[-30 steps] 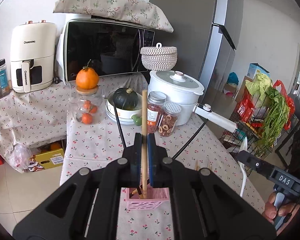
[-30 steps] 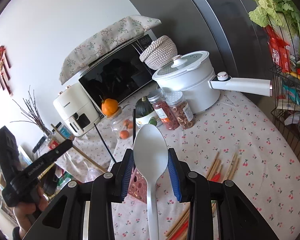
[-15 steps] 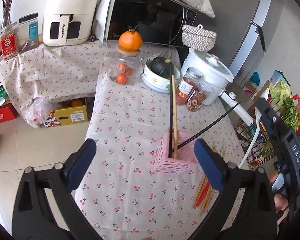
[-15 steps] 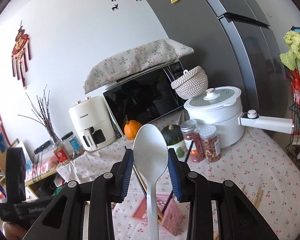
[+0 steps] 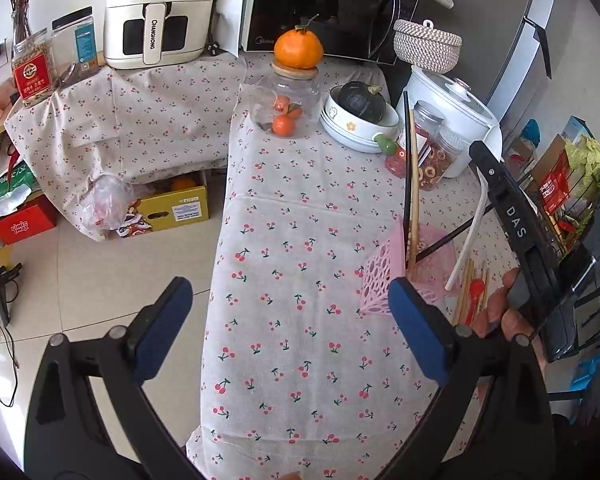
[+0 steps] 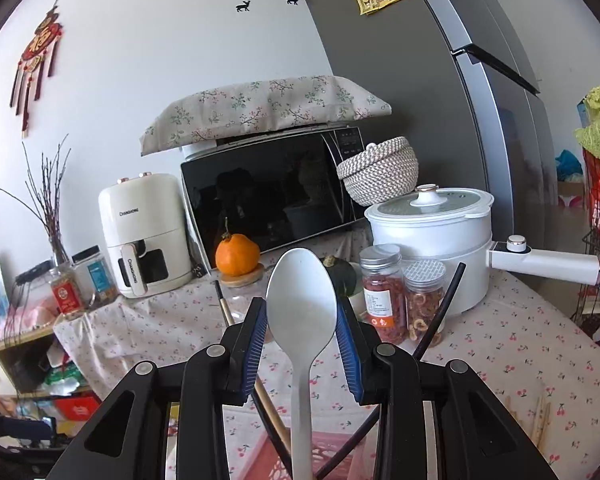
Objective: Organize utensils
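Observation:
A pink perforated utensil basket [image 5: 384, 276] stands on the cherry-print tablecloth with a wooden chopstick [image 5: 413, 184] and black chopsticks [image 5: 406, 168] standing in it. My left gripper [image 5: 288, 316] is open and empty, raised above the table to the left of the basket. My right gripper [image 6: 302, 320] is shut on a white spoon [image 6: 302, 312], held upright directly over the basket [image 6: 300, 456]. The spoon's handle [image 5: 474, 224] reaches down to the basket's right side in the left wrist view. More chopsticks and a red spoon [image 5: 476, 288] lie on the cloth right of the basket.
Behind the basket stand two spice jars [image 5: 432, 152], a bowl with a dark squash [image 5: 358, 120], a glass jar topped by an orange [image 5: 296, 80] and a white pot [image 5: 456, 108]. A microwave [image 5: 328, 8] and air fryer [image 5: 156, 12] sit at the back. A wire rack [image 5: 572, 208] is at right.
My left gripper let go of the wooden chopstick, which now stands in the basket, then opened wide and pulled up and back. My right gripper moved over the basket with the spoon.

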A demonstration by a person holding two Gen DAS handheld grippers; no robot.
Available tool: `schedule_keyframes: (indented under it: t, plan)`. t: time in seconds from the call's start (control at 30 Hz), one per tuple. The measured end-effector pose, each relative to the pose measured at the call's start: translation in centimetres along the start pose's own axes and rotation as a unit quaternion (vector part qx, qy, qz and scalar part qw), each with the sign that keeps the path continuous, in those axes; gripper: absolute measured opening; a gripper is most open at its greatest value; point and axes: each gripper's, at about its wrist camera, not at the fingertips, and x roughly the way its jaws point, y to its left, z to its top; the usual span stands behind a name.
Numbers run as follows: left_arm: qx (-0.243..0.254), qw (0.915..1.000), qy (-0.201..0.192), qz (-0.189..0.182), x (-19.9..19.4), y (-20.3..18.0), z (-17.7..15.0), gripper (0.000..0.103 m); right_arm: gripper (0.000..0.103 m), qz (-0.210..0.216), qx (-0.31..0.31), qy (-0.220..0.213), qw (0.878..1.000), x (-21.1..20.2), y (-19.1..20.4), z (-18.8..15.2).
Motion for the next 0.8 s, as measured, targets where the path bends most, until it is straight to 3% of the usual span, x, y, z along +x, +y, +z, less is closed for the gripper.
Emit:
schedule_keyframes:
  t: [0.13,0.23,0.43,0.6,0.7,0.8]
  plan:
    - [0.007,1.0,0.004,-0.003,0.3,-0.5,-0.1,0.098,0.036,-0.002,-0.003,-0.005,1.0,-0.2,-0.2,0.2]
    - [0.003,0.9999,0.011,-0.007,0.6,-0.7,-0.2,0.098,0.026,0.004,-0.011,0.005,1.0,0.1,-0.3,0.5]
    - [-0.002,0.9999,0.012,-0.009,0.5,-0.7,-0.2,0.098,0.026,0.017,0.009,0.018,1.0,-1.0,-1.5,1.2]
    - [-0.009,0.9994,0.028,-0.019,1.0,-0.7,-0.4,0.098,0.029,0.015,0.033,0.036,0.999,-2.7,-4.0,3.1]
    - [-0.02,0.9986,0.038,-0.032,1.3,-0.4,-0.3,0.098,0.039,0.019,0.056,0.068,0.996,-3.3,-6.1,4.4]
    - [-0.036,0.9978,0.041,-0.037,1.5,0.1,-0.1,0.098,0.04,0.017,0.076,0.102,0.992,-4.1,-8.4,5.5]
